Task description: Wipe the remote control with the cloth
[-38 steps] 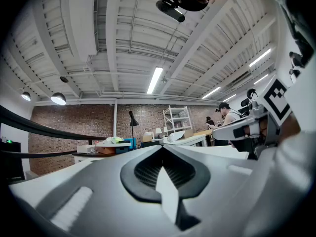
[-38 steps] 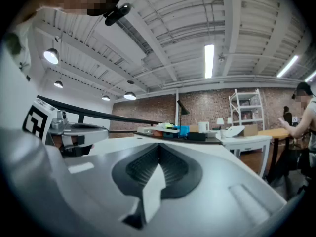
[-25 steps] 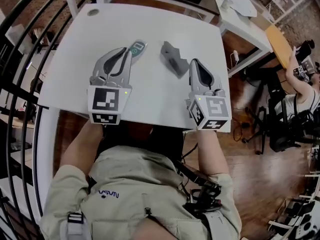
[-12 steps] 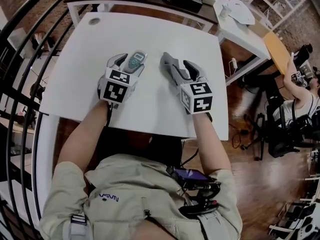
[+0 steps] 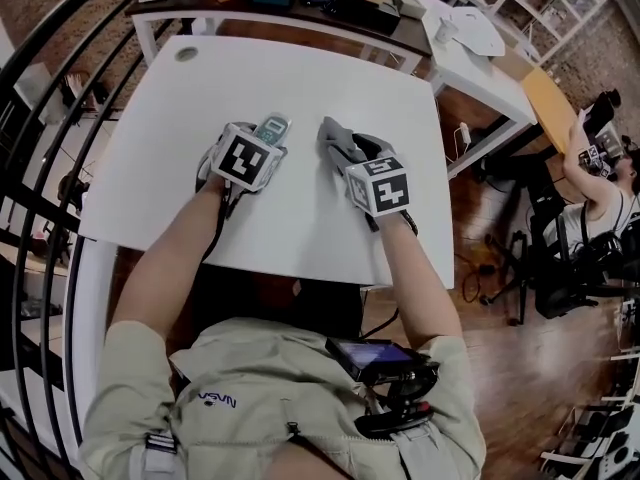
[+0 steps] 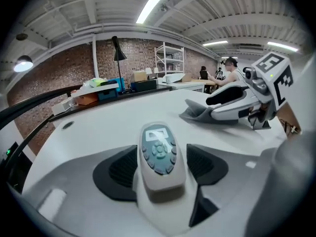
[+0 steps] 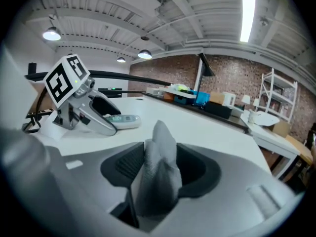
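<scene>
Both bare forearms reach up from the bottom of the head view to the middle of the white rectangular table (image 5: 300, 68), elbows bent, each hand tipping its tool down toward the tabletop.

The left gripper (image 5: 258, 136), left of centre, has just been opening its jaws. They stand apart, one on each side of the pale grey oval remote control (image 6: 158, 154), which lies flat on the table between the dark ribbed pads without being clamped.

The right gripper (image 5: 352, 151), just right of centre, has also just been spreading its jaws. The crumpled grey cloth (image 7: 158, 177) stands up in the gap between them, resting on the table and not pinched.

Each tool carries a cube with black-and-white square markers. Small dark lettering on the person's beige shirt, upside down at the bottom of the head view, reads NASA. The remote's button print is too small to read.

Only the left gripper view shows the remote's screen and ring of buttons. It also catches the other tool and the cloth at the upper right. The right gripper view shows the left tool over the remote at its left edge. Only the head view shows the arms.
</scene>
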The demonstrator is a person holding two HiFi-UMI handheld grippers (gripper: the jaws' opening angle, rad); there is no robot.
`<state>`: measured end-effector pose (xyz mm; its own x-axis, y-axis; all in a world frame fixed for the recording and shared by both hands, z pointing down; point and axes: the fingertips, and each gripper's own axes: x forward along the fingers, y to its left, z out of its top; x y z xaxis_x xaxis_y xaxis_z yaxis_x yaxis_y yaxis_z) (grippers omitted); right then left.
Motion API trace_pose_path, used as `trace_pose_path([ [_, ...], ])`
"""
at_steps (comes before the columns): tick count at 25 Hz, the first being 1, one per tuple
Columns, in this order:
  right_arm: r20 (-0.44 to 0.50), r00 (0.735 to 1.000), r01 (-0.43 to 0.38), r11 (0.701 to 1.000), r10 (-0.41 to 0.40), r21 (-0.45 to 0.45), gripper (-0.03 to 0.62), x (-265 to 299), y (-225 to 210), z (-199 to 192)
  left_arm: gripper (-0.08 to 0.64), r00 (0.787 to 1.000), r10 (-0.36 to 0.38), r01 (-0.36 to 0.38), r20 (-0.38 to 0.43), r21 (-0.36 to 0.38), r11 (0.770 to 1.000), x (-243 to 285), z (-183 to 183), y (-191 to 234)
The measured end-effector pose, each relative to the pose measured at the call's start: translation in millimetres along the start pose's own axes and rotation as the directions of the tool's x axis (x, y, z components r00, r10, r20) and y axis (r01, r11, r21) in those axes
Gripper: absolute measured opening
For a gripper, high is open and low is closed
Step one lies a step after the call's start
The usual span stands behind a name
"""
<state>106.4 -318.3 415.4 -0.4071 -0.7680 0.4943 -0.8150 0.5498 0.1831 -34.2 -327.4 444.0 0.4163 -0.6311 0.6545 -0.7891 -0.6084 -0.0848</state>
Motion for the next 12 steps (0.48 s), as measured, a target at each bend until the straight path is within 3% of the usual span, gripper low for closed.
trace_pose_path([
  [4, -0.047, 0.999, -0.02, 0.996, 0.023, 0.082, 0.187, 5, -8, -8, 0.283, 1.0, -0.002, 0.002, 0.002, 0.01, 1.0, 0, 2, 0],
  [9, -0.035, 0.999, 0.01, 0.993, -0.006, 0.114, 0.038, 0, -18, -9, 0.278, 0.996, -0.045, 0.043, 0.076, 0.018, 0.999, -4, 12, -7],
  [12, -0.011, 1.0, 0.014, 0.992, -0.013, 0.127, 0.026, -3, -19, -9, 0.276, 0.992, -0.041, 0.043, 0.117, -0.012, 0.999, -8, 14, -5],
])
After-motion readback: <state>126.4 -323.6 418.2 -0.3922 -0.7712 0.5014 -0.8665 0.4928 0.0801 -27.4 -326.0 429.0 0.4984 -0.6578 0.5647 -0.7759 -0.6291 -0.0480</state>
